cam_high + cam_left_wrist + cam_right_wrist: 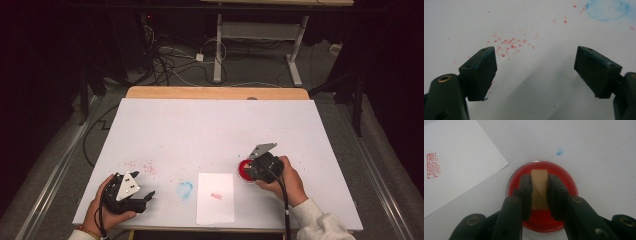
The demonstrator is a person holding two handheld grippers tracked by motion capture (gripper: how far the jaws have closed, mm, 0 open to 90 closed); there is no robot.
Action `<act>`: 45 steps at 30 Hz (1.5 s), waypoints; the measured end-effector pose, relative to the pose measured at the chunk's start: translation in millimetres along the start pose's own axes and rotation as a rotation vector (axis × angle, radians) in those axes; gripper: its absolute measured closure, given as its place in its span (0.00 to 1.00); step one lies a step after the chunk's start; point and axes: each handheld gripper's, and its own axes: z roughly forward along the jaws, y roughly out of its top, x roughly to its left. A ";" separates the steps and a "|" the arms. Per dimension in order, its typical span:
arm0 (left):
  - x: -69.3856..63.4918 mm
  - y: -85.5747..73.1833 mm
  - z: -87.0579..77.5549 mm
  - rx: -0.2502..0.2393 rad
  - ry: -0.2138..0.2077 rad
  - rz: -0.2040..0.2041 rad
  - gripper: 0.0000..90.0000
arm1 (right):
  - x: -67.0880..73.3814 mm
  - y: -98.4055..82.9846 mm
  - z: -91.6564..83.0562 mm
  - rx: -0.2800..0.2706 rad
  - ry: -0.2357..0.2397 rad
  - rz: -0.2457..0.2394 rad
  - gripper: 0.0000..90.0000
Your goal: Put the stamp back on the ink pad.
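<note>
The right gripper (540, 192), jaws clenched on a tan stamp block (539, 188), presses it into the red ink pad (541, 220) near the table's (200, 125) front edge; the left gripper (536, 72) rests with jaws released.

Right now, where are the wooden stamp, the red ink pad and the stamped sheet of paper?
wooden stamp (539, 188), right gripper view, its tan side face.
red ink pad (566, 178), right gripper view, bare red surface near the rim.
sheet of paper (215, 207), high view, blank lower part.

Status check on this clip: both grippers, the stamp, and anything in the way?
Right gripper shut on wooden stamp, over the red ink pad. Left gripper open, empty, near red specks. Paper already bears one red imprint. Path to it clear.
</note>
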 end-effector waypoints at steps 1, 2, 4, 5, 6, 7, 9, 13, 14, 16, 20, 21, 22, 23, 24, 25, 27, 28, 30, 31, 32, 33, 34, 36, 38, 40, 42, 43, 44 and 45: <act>0.0 0.0 0.1 0.001 0.000 0.001 0.20 | 0.1 -0.1 -0.1 0.002 0.003 0.006 0.83; -0.1 0.0 0.1 0.000 0.002 0.002 0.20 | -0.1 -0.3 0.0 0.003 0.005 0.010 0.83; -0.1 0.1 0.1 0.001 0.000 0.001 0.20 | -0.8 -0.4 0.3 0.000 0.007 0.004 0.83; -0.1 0.1 0.1 0.001 0.001 0.002 0.20 | -0.7 -0.4 0.3 0.000 0.008 0.004 0.84; -0.2 0.1 0.0 0.001 0.000 0.002 0.20 | 0.1 -0.4 0.3 0.004 0.006 0.011 0.84; -0.2 0.1 0.1 0.001 0.000 0.001 0.20 | 0.1 -0.4 0.5 0.004 0.005 0.005 0.84; -0.3 0.1 0.1 0.001 0.001 0.002 0.20 | 0.5 -0.3 0.4 0.007 0.001 0.003 0.84; 0.1 0.1 -0.1 -0.004 0.005 -0.003 0.20 | 2.3 -0.2 1.4 0.005 -0.009 -0.005 0.84; 0.1 0.2 -0.2 -0.005 0.005 -0.003 0.20 | 2.4 -0.1 1.5 0.006 -0.009 -0.005 0.84; -0.2 0.3 0.0 -0.003 0.005 -0.001 0.20 | 3.1 -0.6 1.6 0.005 -0.009 0.004 0.84; -0.3 0.7 0.0 -0.004 0.007 -0.002 0.20 | 3.8 -0.9 1.6 0.004 -0.014 0.002 0.84; -0.1 0.7 -0.2 -0.005 0.007 -0.003 0.20 | 3.6 -1.1 1.6 0.003 -0.013 0.004 0.84; 0.1 0.8 -0.3 -0.006 0.008 -0.004 0.20 | 3.3 -1.3 1.6 0.001 -0.011 0.007 0.84; 0.2 0.8 -0.5 -0.006 0.009 -0.004 0.20 | 2.8 -1.3 1.4 0.000 -0.010 0.008 0.84; 0.2 0.8 -0.5 -0.006 0.009 -0.004 0.20 | 2.4 -1.3 1.2 -0.002 -0.009 0.011 0.84; 0.2 0.8 -0.6 -0.006 0.009 -0.003 0.20 | 2.0 -1.5 1.1 -0.004 -0.006 0.017 0.83; 0.4 0.7 -0.6 -0.006 0.008 -0.004 0.20 | 1.4 -1.2 0.2 -0.009 -0.003 0.010 0.83; 0.5 0.7 -0.5 -0.005 0.010 -0.003 0.20 | 1.0 -1.0 -0.8 -0.021 0.000 0.008 0.81; 0.4 0.6 -0.3 -0.005 0.009 -0.004 0.20 | -0.2 -0.1 -3.9 -0.031 0.002 0.019 0.79; 0.4 0.7 -0.3 -0.004 0.008 -0.003 0.20 | -0.7 0.2 -6.1 -0.040 0.000 0.025 0.77; 0.4 0.6 -0.2 -0.004 0.008 -0.003 0.20 | -1.5 0.5 -8.2 -0.052 -0.003 0.026 0.76; 0.3 0.6 -0.2 -0.003 0.008 -0.003 0.20 | -2.1 0.8 -9.8 -0.060 -0.005 0.025 0.75; 0.4 0.6 -0.2 -0.003 0.008 -0.003 0.20 | -2.3 1.3 -12.5 -0.075 -0.007 0.022 0.73; 0.4 0.6 -0.1 -0.002 0.008 -0.004 0.20 | -2.0 2.1 -17.0 -0.103 -0.015 0.020 0.70; 0.4 0.6 0.0 -0.003 0.007 -0.004 0.20 | -1.3 3.2 -21.4 -0.132 -0.018 0.008 0.68; 0.2 0.7 0.1 -0.001 0.007 -0.004 0.20 | 0.0 4.2 -25.8 -0.169 -0.033 0.000 0.66; 0.2 0.7 0.4 0.000 0.006 -0.005 0.20 | 1.3 5.4 -29.6 -0.196 -0.048 -0.002 0.62; 0.2 0.7 0.5 0.000 0.006 -0.004 0.20 | 1.9 5.8 -31.1 -0.214 -0.058 -0.005 0.61; 0.2 0.7 0.5 -0.001 0.005 -0.004 0.20 | 2.3 6.2 -32.4 -0.226 -0.062 -0.008 0.59; 0.2 0.7 0.6 0.000 0.006 -0.004 0.20 | 2.7 6.7 -33.8 -0.236 -0.067 -0.013 0.57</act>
